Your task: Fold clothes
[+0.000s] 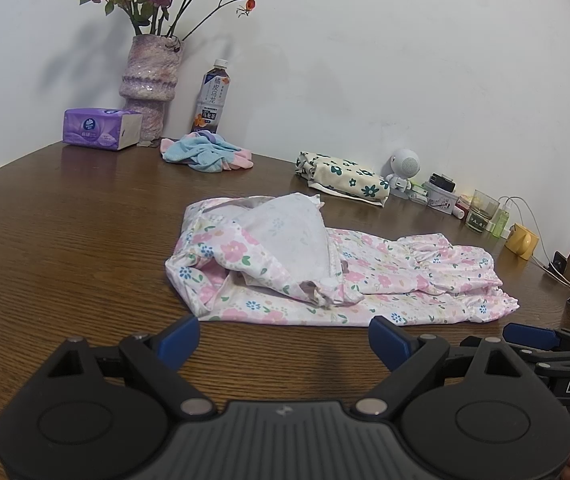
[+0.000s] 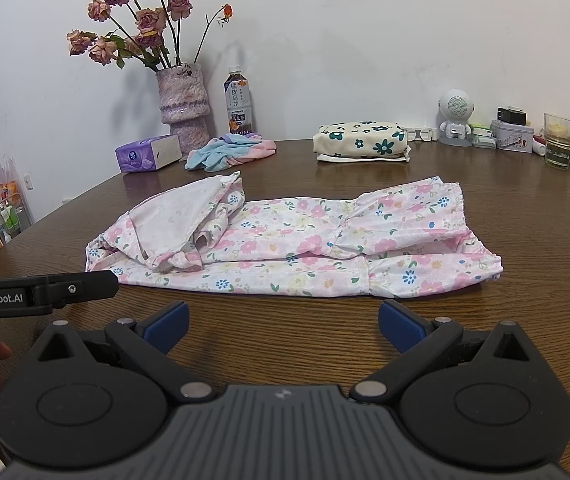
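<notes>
Partly, the floral garment lies folded over; inner layers perhaps hidden.

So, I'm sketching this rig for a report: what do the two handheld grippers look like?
Both match: a black body with a ribbed grey centre plate, two round black hubs, black link arms with silver pivot pins, and blue-padded fingers. The left gripper reads "GenRobot.AI" on its side, the right gripper "DAS". No cables or sleeves show.
</notes>
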